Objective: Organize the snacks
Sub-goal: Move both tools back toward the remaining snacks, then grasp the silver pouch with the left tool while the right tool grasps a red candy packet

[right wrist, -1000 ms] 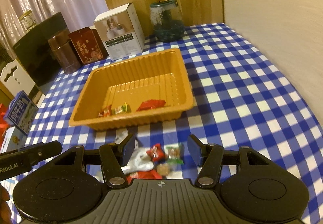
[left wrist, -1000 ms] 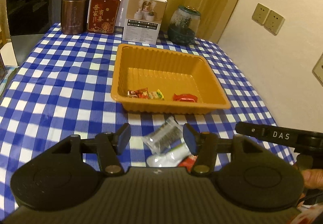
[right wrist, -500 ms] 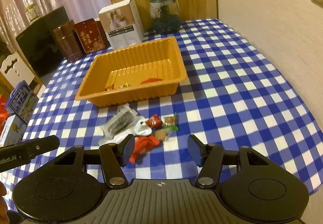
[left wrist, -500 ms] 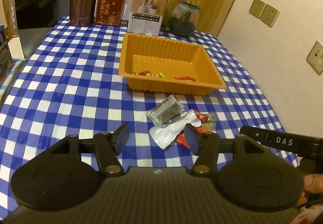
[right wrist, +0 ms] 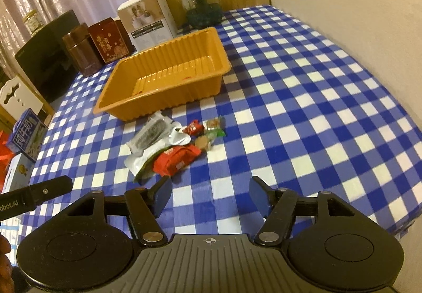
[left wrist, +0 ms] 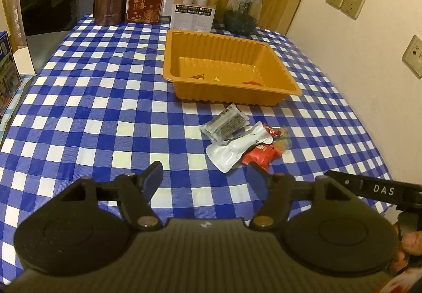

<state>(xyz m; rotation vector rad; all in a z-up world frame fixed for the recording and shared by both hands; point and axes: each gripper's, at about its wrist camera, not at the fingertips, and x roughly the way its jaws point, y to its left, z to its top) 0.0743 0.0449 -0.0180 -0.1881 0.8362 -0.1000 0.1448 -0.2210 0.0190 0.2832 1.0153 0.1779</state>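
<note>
**Both grippers back off from the snack pile, jaws spreading**

Pulled back since the earlier frames, both cameras now show the whole pile, where a second ago it lay between the fingers.

Left wrist view: the left gripper (left wrist: 204, 178) hangs over bare checked tablecloth (left wrist: 87, 113), its jaws opening with nothing between them. The snack pile sits ahead and to the right, just in front of the orange tray (left wrist: 182, 87): a dark seaweed packet (left wrist: 224, 126), a white pouch (left wrist: 237, 150) overlapping it, a red wrapper (left wrist: 261, 157) partly under the pouch. A few small sweets already lie in the tray.

Right wrist view: the right gripper (right wrist: 209, 194) is likewise empty and its jaws are opening. The red wrapper (right wrist: 179, 161) lies nearest its left finger, and small candies (right wrist: 208, 132) are bunched beside it.

Risks, as I judge them: the items overlap, so closing on one could drag or flip a neighbour. The flat pouch gives little edge to grip and may slip. Both grippers aim at the same small cluster and could collide. The light tray might slide if bumped.
</note>
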